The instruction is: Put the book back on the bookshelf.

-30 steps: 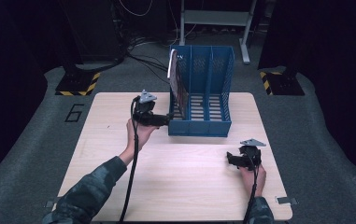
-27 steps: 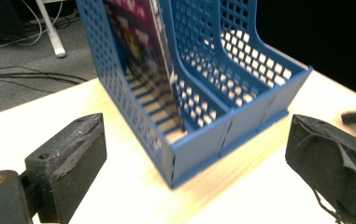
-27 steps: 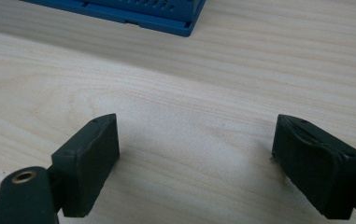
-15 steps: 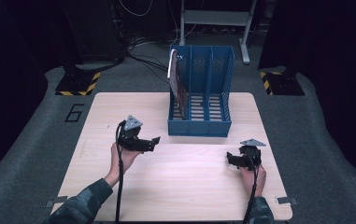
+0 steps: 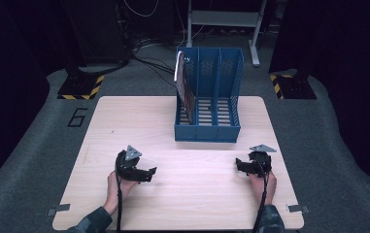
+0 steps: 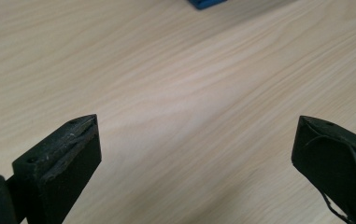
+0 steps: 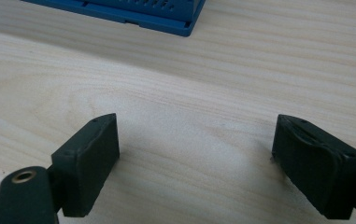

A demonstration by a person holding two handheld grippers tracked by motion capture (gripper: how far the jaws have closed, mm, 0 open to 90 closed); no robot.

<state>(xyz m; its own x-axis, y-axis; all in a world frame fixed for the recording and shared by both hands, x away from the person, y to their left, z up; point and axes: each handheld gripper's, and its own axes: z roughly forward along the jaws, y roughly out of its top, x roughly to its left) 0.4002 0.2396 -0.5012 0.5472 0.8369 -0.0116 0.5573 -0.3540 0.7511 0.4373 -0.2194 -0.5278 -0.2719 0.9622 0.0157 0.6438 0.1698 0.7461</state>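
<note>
Here our fingers (image 6: 56, 170) on the left gripper (image 5: 135, 167) stand spread wide with nothing between them, just bare wood of the table (image 5: 124, 121) below. The right gripper (image 5: 254, 164) is the same: its fingers (image 7: 84, 163) are spread apart over empty grain, holding nothing. We have the left one near the front-left part of the table and the right one near the front-right edge, well apart from each other.

The thing nearest our work is the blue file rack (image 5: 208, 104), which stands upright at the middle of the back edge, with a magazine (image 5: 184, 87) standing on edge in its leftmost compartment. The other two compartments look empty.

We judge the placing done and the step in hand to be resting clear. To do it well we should keep both grippers low and level, fingers left spread, and our wrists settled so the cables do not drag.

For room, the whole front half of the table between us and the rack is open wood. The right gripper sits closer to its side edge than the left, so we should mind that edge. Any reach forward meets the rack's low front lip first.
</note>
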